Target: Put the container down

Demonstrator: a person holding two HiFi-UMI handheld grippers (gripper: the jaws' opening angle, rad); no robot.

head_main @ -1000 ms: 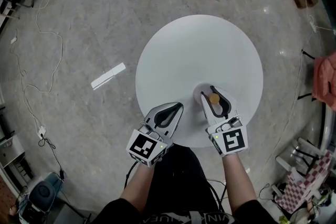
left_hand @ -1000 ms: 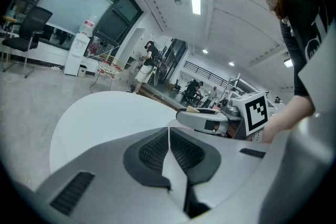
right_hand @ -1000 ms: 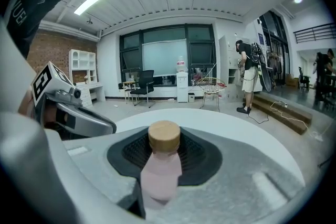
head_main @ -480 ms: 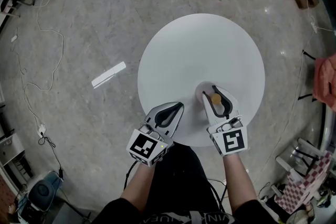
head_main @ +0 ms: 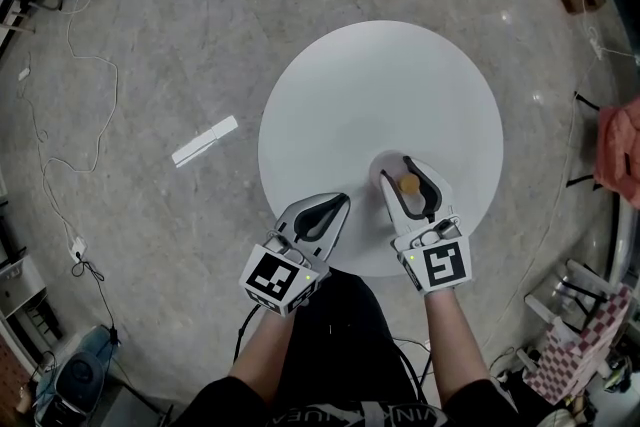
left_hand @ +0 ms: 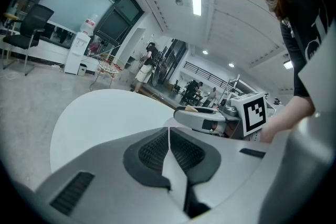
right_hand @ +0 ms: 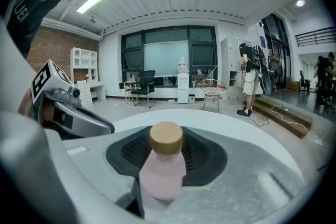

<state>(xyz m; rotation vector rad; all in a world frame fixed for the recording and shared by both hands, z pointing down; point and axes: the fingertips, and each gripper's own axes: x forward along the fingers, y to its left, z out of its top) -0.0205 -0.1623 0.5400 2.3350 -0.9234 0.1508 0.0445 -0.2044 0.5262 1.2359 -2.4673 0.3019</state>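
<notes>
The container is a small pink bottle (right_hand: 163,176) with a tan cap (head_main: 409,184). It stands upright on the round white table (head_main: 380,85), near the table's near right edge. My right gripper (head_main: 404,173) reaches around the bottle. Its jaws are opening, with the bottle between the dark ribbed pads (right_hand: 131,152). To its left, my left gripper (head_main: 340,203) rests over the near table edge. Its pads (left_hand: 157,147) are shut together with nothing between them. In the left gripper view the right gripper (left_hand: 205,119) shows off to the side.
The floor around the table is grey stone, with a white strip (head_main: 205,143) and loose cables (head_main: 70,45) on the left. A red object (head_main: 620,155) and a checkered bag (head_main: 565,355) sit at the right. An office chair (right_hand: 140,86) and a standing person (right_hand: 249,78) are far off.
My right gripper's jaws stand slightly wider around the bottle than before. Both grippers and the bottle keep their places on the table.
</notes>
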